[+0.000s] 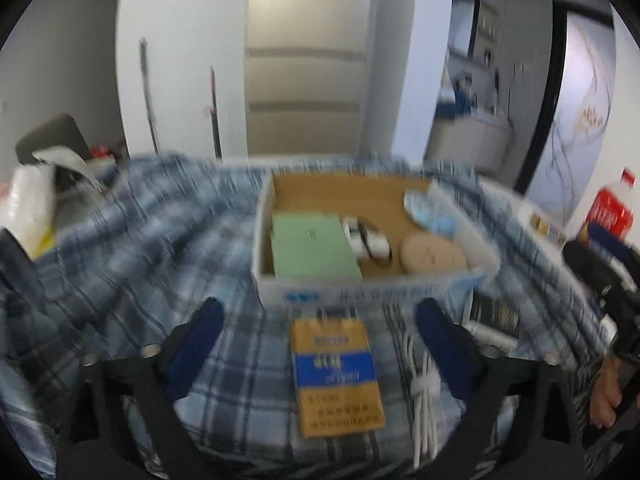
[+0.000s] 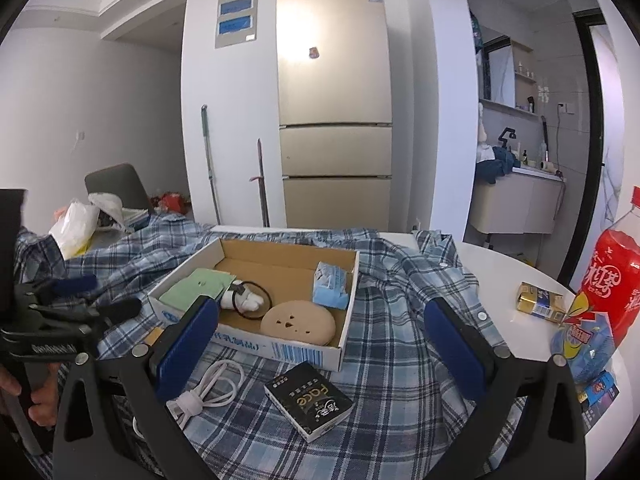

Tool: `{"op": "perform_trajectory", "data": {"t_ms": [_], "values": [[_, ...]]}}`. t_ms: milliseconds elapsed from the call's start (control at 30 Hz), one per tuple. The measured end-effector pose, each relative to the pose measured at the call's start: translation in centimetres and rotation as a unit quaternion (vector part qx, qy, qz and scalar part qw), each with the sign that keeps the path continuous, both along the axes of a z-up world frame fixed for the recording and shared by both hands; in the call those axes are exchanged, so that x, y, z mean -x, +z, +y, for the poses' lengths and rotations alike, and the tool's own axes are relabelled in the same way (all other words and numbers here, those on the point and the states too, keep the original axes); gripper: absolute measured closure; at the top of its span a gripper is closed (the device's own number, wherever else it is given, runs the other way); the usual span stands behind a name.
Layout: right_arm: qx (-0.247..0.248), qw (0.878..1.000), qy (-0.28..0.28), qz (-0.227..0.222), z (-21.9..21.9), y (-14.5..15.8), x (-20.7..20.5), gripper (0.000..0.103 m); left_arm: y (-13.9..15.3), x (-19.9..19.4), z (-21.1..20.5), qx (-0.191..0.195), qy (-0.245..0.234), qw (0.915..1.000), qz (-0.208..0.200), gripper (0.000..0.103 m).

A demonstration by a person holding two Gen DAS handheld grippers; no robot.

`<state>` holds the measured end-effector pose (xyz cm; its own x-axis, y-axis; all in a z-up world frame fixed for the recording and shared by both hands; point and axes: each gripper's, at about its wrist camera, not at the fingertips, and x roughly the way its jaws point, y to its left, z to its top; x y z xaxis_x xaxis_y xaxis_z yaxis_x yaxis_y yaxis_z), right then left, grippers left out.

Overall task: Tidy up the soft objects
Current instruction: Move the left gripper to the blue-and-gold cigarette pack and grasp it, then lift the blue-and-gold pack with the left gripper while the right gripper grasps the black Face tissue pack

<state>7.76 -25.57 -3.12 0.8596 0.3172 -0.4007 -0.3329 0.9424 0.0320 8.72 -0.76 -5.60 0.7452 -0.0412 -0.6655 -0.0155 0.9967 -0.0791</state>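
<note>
A plaid shirt (image 2: 400,280) is spread over the table. On it stands an open cardboard box (image 2: 348,308) holding a green packet (image 2: 198,286), a white rolled bundle with a black band (image 2: 248,300), a beige round pad (image 2: 298,322) and a blue tissue pack (image 2: 330,288). An orange and blue pack (image 1: 336,372) lies in front of the box, between the wide-apart fingers of my left gripper (image 1: 320,308), untouched. My right gripper (image 2: 320,306) is open over a black pack (image 2: 308,400) and a white coiled cable (image 2: 212,388), holding nothing.
A red drink bottle (image 2: 616,280) and a small yellow carton (image 2: 540,302) stand on the bare white table (image 2: 500,272) at the right. A white plastic bag (image 2: 76,224) sits at the far left. A fridge (image 2: 334,100) stands behind.
</note>
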Motion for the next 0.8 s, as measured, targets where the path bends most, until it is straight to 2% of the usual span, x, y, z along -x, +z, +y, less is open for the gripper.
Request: {"op": "perform_trajectory", "data": {"t_ms": [33, 233, 267, 367, 433, 600, 667, 800], "values": [[0.004, 1.000, 0.001, 0.002, 0.2, -0.1, -0.1, 0.000, -0.6, -0.4, -0.2, 0.000, -0.002, 0.9998, 0.022, 0.013], [0.032, 0.999, 0.013, 0.021, 1.4, -0.7, -0.5, 0.001, -3.0, -2.0, 0.3, 0.026, -0.010, 0.9951, 0.095, 0.013], [0.033, 0.999, 0.016, 0.024, 1.5, -0.8, -0.6, 0.000, -3.3, -2.2, 0.2, 0.024, -0.014, 0.9941, 0.105, 0.014], [0.037, 0.999, 0.019, 0.032, 1.6, -1.1, -0.8, 0.000, -3.9, -2.7, -0.4, 0.009, -0.022, 0.9919, 0.125, 0.027], [0.036, 0.998, 0.019, 0.038, 1.6, -1.2, -1.0, 0.001, -4.2, -2.8, -0.5, 0.006, -0.021, 0.9908, 0.133, 0.033], [0.036, 0.998, 0.016, 0.051, 1.5, -1.5, -1.4, 0.001, -4.5, -3.0, -0.6, 0.007, -0.023, 0.9896, 0.142, 0.038], [0.038, 0.998, 0.018, 0.055, 1.6, -1.6, -1.5, 0.001, -4.7, -3.3, -0.6, 0.004, -0.022, 0.9887, 0.148, 0.045], [0.039, 0.997, 0.020, 0.063, 1.8, -1.7, -1.7, 0.001, -4.0, -2.7, -0.3, 0.013, -0.022, 0.9918, 0.125, 0.048]]}}
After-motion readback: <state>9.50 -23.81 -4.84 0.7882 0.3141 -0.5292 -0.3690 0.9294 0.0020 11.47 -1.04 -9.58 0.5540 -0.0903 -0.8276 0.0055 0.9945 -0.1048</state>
